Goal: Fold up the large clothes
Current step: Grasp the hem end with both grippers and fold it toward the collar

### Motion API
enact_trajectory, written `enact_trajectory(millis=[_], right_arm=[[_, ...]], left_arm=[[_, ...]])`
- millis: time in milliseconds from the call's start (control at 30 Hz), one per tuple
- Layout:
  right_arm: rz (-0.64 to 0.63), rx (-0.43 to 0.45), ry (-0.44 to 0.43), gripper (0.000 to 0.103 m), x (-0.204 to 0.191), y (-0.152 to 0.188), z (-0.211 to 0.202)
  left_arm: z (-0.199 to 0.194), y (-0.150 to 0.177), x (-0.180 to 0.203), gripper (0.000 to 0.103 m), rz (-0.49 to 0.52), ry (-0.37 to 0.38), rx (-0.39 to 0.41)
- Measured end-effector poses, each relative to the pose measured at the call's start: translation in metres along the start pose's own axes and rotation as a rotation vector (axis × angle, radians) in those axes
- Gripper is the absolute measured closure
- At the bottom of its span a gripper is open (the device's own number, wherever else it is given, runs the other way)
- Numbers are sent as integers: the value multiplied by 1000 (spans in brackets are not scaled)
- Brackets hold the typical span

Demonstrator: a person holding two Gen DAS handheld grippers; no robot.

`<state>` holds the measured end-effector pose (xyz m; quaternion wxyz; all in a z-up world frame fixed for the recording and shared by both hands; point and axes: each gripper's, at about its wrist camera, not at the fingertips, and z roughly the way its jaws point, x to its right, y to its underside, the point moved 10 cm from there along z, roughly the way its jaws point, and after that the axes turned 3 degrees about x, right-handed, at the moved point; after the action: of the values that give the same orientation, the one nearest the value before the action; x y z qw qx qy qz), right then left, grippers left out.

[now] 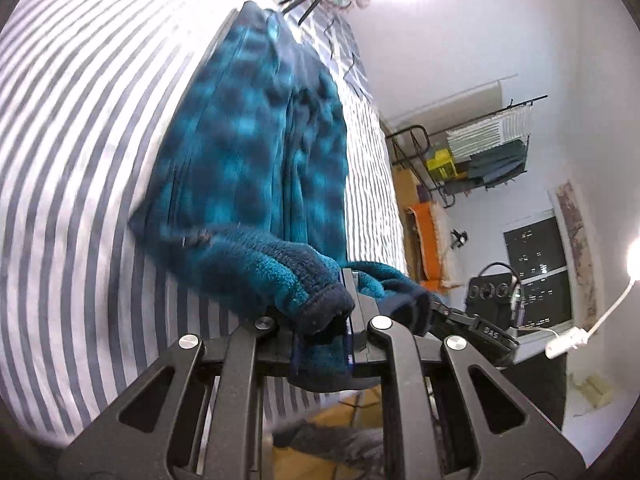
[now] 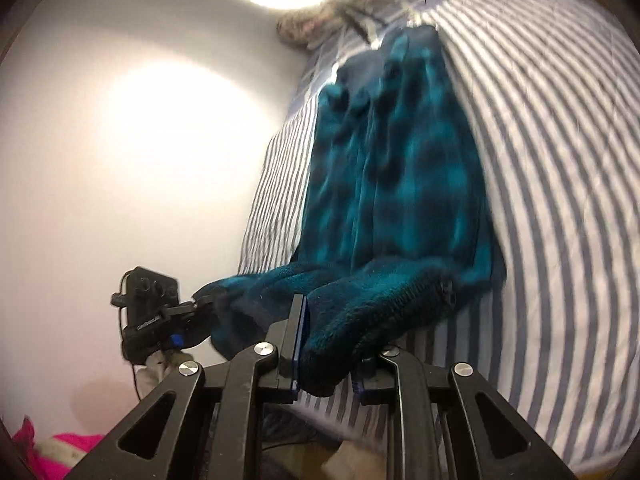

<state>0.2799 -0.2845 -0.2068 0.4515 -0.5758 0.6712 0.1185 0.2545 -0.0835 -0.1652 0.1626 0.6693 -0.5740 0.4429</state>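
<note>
A teal and navy plaid fleece garment (image 1: 256,152) lies lengthwise on the striped bed (image 1: 80,160), partly folded. My left gripper (image 1: 324,328) is shut on its near dark hem corner. My right gripper (image 2: 328,352) is shut on the other near corner of the fleece (image 2: 400,184). Each gripper shows in the other's view: the right gripper (image 1: 436,308) at right, the left gripper (image 2: 200,304) at left, both holding cloth just off the bed's near edge.
The blue-white striped bed (image 2: 560,160) fills most of both views, with a patterned pillow (image 2: 320,20) at its far end. A drying rack (image 1: 480,152) and window (image 1: 536,268) stand right of the bed. Pink cloth (image 2: 52,452) lies on the floor.
</note>
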Motion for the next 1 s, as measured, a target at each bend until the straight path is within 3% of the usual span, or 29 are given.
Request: enact_trajectory(millis=[167, 367, 567, 800, 867, 900, 933, 967, 1000], right_arm=[[-69, 3, 115, 86, 5, -47, 27], [-33, -23, 160, 86, 33, -82, 68], [60, -46, 157, 86, 68, -90, 94], [216, -54, 21, 78, 79, -98, 84], [243, -44, -13, 65, 78, -103, 76], [250, -28, -16, 55, 79, -105, 71], [255, 9, -7, 35, 81, -111, 60], [260, 41, -5, 25, 82, -116, 50], [260, 55, -6, 25, 83, -117, 44]], left_arm=[[29, -50, -9, 90, 9, -62, 7], [75, -84, -42, 90, -44, -127, -15], [108, -90, -72, 89, -69, -173, -57], [113, -94, -74, 82, -151, -127, -104], [107, -100, -67, 79, -165, -94, -102], [105, -102, -64, 70, -169, -81, -99], [101, -106, -60, 63, -172, -65, -90], [97, -111, -57, 49, -175, -54, -75], [92, -117, -54, 41, -175, -45, -47]])
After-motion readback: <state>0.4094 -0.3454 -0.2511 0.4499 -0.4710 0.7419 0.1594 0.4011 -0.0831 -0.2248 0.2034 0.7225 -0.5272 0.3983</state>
